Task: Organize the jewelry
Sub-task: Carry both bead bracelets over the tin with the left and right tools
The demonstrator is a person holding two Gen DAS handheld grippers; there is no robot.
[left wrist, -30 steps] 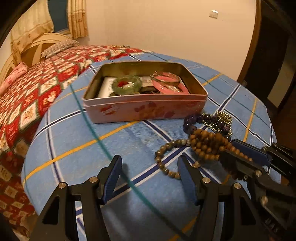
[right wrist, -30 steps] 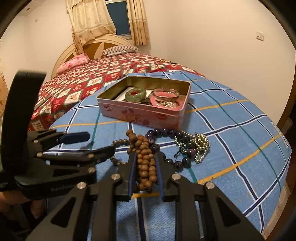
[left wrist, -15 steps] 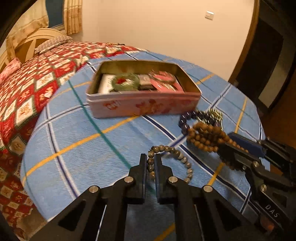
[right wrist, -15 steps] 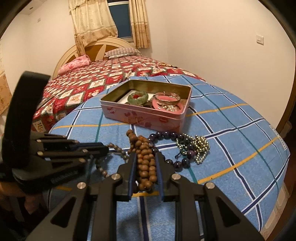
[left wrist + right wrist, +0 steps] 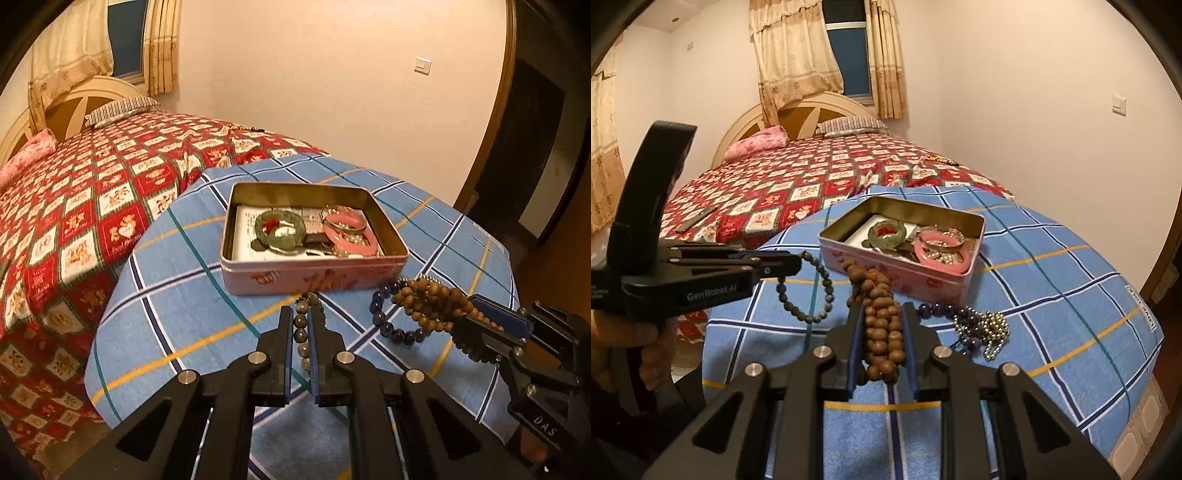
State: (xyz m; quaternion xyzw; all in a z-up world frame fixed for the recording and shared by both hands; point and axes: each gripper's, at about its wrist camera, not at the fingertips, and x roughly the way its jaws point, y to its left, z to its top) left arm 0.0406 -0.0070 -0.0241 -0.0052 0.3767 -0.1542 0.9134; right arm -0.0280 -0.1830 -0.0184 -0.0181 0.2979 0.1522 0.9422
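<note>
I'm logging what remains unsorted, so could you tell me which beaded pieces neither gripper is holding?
The purple bead bracelet and the metallic bead chain, both lying on the blue cloth; the grey and brown strands are gripped.

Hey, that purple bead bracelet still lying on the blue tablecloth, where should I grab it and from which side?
Take the purple bracelet on its open front arc, the part nearest the camera in the left wrist view, coming down from above with one finger inside the loop. It lies flat, and its far side is tangled with the brown beads and the metal bead chain.
</note>
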